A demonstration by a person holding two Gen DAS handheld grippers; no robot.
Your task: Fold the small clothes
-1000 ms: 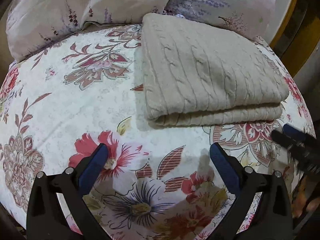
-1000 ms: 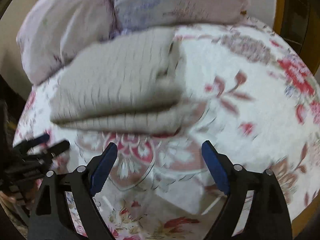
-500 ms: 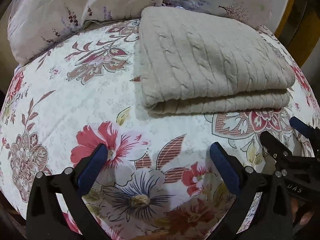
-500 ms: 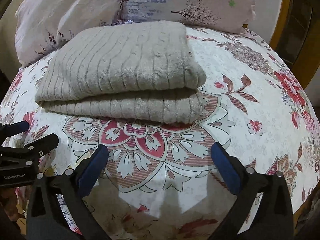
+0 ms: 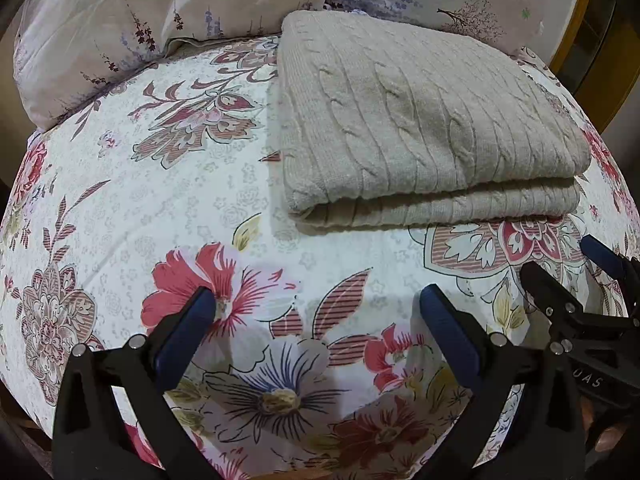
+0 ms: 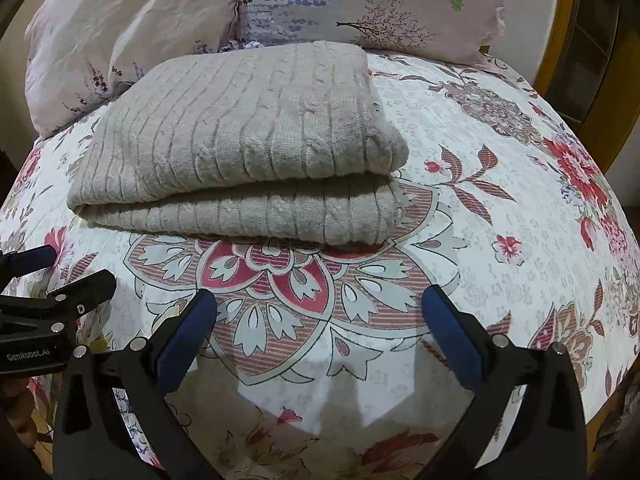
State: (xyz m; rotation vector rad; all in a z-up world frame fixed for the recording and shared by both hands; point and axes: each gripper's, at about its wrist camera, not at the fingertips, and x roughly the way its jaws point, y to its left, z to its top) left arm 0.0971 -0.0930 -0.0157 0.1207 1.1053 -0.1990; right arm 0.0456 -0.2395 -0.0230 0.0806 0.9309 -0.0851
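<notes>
Your folded beige cable-knit sweater [image 5: 424, 120] sits flat on the floral bedsheet [image 5: 168, 200], doubled over, fold layers stacked facing you. Its far edge touches the two pillows [image 5: 160, 20] at the head of the bed.

Your left gripper [image 5: 316, 304] hovers on the near side of the sweater, toward its left corner, over a red flower print. Fingers spread wide, blue pads [image 5: 188, 320] holding nothing, not touching the sweater.

Your right gripper [image 6: 320, 300] is also on the near side of the sweater, in front of its right half, over the big red medallion print. Fingers spread wide, pads [image 6: 452, 332] apart, nothing between them, clear of the sweater.

The two grippers are close side by side: in the left wrist view the right gripper [image 5: 592, 300] shows just below the sweater's near right corner; in the right wrist view the left gripper [image 6: 52, 284] shows just below the sweater's near left corner.

Wooden frame [image 6: 580, 60] visible beyond the sweater's right side, past the bed edge. Sweater edges look roughly aligned; the lower layer sticks out slightly toward you.
</notes>
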